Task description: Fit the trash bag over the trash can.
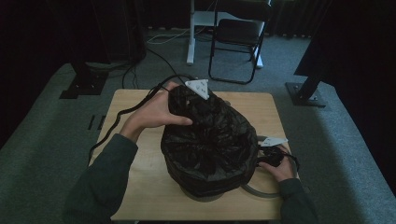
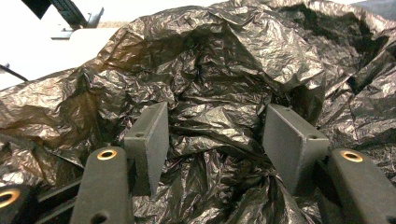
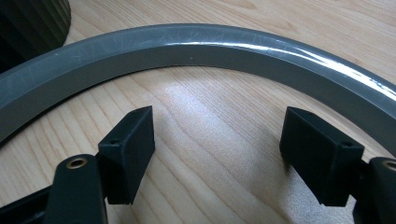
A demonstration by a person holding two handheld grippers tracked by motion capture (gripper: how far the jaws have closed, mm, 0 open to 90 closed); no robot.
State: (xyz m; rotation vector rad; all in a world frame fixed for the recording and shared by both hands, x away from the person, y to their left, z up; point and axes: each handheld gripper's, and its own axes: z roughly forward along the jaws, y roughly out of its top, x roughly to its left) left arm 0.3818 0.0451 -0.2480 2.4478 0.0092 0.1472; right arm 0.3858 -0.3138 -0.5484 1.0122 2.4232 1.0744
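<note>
Black bag (image 2: 205, 93) before left tool (image 2: 212, 140), untouched

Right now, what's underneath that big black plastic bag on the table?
The black bag drapes over a dark ribbed bin standing on the wooden table; a grey ring lies beside its base. The bin's inside is covered.

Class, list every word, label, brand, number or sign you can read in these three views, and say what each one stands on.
None: no readable text in any view.
The black plastic bag is plain and crinkled, with no print.
The grey ring has scratches and glare, no marking.
The wooden table carries no label.
The left gripper and right gripper jaws bear only screw holes.
</note>
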